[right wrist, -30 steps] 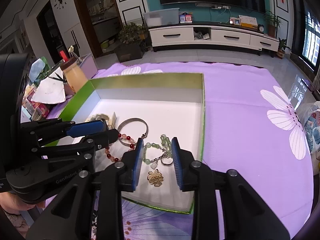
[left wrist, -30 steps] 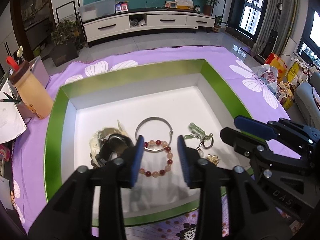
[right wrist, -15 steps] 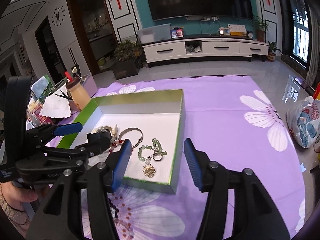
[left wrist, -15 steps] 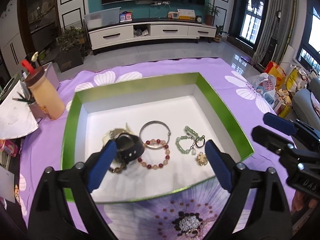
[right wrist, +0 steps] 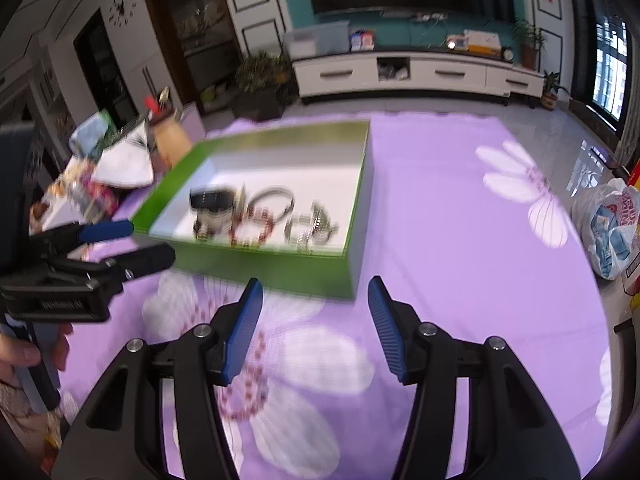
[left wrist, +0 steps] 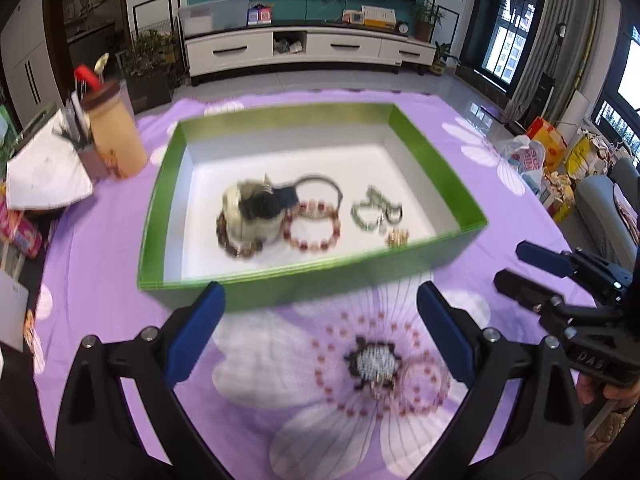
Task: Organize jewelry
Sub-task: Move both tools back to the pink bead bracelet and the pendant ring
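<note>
1. The green open cardboard box with a white floor (left wrist: 436,168) sits on the purple flower-printed cloth (left wrist: 500,208), holding the jewelry in a loose row toward its near side.
2. From left to right lie a pale watch with a dark strap (left wrist: 256,212), a thin metal bangle (left wrist: 320,184), a red-and-pink bead bracelet (left wrist: 312,228), a green bead chain (left wrist: 372,212) and a small gold charm (left wrist: 397,237).
3. Judging by this, the collecting looks nearly done; a pink bead ring (left wrist: 426,384) on the cloth near the printed flower may be left, though blur makes that uncertain.
4. The left gripper (left wrist: 320,332) hovers over the cloth on the near side of the box, its jaws opening wide with nothing between them.
5. The right gripper (right wrist: 314,324) is about half open and empty.
6. Readable writing: "DAS" on the right gripper's body; other labels are blurred.
</note>
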`<state>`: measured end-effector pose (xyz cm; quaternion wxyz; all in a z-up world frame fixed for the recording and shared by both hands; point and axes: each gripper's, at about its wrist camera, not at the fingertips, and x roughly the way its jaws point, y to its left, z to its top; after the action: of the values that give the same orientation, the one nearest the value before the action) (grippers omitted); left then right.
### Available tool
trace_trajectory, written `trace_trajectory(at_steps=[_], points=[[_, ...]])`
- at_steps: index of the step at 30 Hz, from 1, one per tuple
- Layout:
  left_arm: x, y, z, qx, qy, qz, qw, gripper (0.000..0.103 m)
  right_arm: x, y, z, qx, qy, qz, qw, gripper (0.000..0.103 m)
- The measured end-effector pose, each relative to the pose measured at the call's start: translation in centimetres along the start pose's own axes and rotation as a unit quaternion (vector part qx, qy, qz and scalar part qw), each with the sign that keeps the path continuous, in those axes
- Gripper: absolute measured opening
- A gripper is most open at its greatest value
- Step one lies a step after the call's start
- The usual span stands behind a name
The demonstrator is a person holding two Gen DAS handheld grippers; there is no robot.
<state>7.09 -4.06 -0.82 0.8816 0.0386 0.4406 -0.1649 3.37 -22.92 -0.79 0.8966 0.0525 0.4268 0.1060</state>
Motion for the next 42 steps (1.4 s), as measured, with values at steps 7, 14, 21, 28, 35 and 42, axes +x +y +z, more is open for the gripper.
trace_trajectory(at_steps=[7, 14, 21, 28, 35, 42], points=[[1.2, 0.7, -4.5, -0.01, 0.038, 0.0, 0.9992, 0.097, 2.5, 2.9, -4.7, -0.042, 0.065, 0.009, 0.997, 0.053], [1.6, 1.7, -7.3, -0.021, 0.049, -0.012, 0.9985, 0.097, 3.9, 5.3, -6.4, -0.095, 0.064, -0.024, 0.993, 0.032], [1.9, 0.8, -8.0, -0.007, 0.051, -0.026, 0.9983, 0.097, 4.5, 6.2, -6.1, -0.13, 0.042, -0.056, 0.989, 0.007], [3.4, -2.1, -8.0, 0.038, 0.058, -0.036, 0.997, 0.077, 3.8, 2.1, -4.8, -0.072, 0.031, -0.083, 0.993, 0.007], [3.9, -3.7, -7.9, 0.071, 0.043, -0.011, 0.9965, 0.045, 3.2, 1.1, -4.9, -0.057, 0.025, -0.077, 0.995, 0.007], [3.6, -3.9, -8.2, 0.079, 0.033, -0.029, 0.9959, 0.02, 3.1, 1.7, -4.8, -0.056, 0.018, -0.069, 0.996, 0.007]])
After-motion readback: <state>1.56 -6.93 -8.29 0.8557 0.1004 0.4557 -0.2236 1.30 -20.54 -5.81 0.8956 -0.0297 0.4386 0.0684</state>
